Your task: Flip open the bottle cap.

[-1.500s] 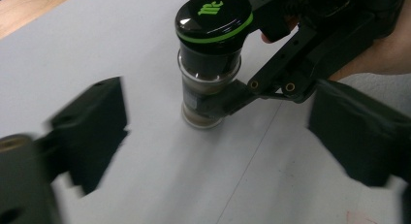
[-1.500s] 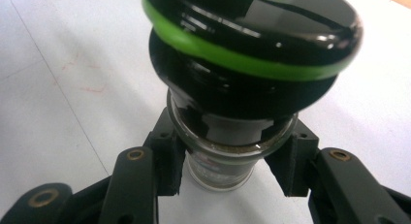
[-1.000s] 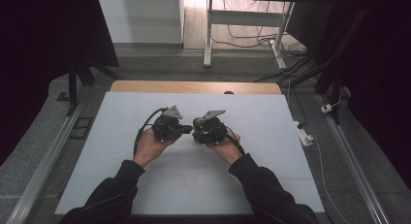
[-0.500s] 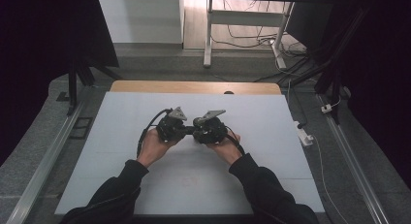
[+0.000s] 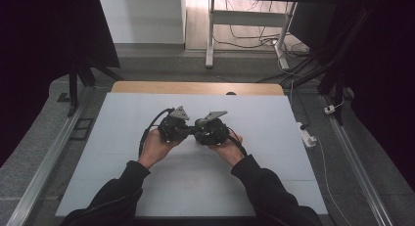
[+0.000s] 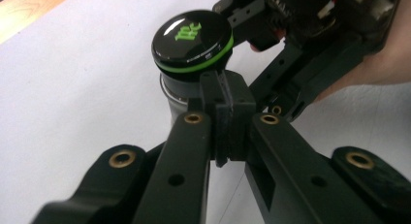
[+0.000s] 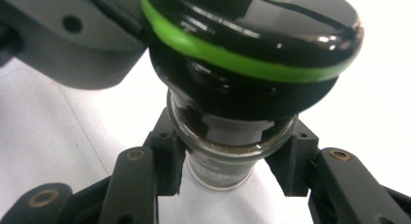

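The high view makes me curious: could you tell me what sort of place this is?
Probably a lab or workshop set up for recording. A bare pale grey tabletop is flanked by metal floor rails, and loose cables lie around a white frame's legs on the floor behind.

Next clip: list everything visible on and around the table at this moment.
jar: one, clear glass, gripped by right tool
lid: one, black with green ring, on the jar
table: one, white top, centre
wooden strip: one, tan, table's far edge
power strip: one, white, floor at right
left tool: one, black, shut, tips beside the lid
right tool: one, black, shut on the jar
hands: two, black-sleeved, holding the tools
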Available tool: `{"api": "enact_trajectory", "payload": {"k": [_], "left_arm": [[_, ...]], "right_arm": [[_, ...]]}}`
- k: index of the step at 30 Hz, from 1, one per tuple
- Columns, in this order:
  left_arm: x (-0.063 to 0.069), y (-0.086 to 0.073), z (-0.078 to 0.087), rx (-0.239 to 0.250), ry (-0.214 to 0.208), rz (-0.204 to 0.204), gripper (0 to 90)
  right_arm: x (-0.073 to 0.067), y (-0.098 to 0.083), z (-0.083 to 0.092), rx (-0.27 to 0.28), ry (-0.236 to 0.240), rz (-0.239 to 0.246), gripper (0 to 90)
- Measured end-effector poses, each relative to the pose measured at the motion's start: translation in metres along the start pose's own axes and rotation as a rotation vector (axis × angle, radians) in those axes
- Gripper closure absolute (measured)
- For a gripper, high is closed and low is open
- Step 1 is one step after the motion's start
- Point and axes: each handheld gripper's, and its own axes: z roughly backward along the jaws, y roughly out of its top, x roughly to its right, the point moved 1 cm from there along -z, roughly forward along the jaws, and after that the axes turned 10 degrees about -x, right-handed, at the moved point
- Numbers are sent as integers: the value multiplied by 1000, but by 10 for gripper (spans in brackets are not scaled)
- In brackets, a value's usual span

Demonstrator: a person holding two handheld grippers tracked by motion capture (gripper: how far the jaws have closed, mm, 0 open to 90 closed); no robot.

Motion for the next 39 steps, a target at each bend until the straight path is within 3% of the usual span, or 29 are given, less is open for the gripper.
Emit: {"api": "enact_trajectory", "payload": {"k": [20, 26, 33, 39], "left_arm": [[-11, 8, 6, 22, 24, 20, 887], [-18, 12, 7, 42, 36, 46, 887], [-27, 11, 2, 24, 56, 67, 886], [-26, 10, 2, 27, 55, 64, 873]], "right_arm": [[1, 0, 0, -7, 9, -11, 524], [1, 0, 0, -11, 6, 0, 524], [2, 0, 0, -8, 4, 12, 523], [2, 0, 0, -4, 9, 10, 519]]}}
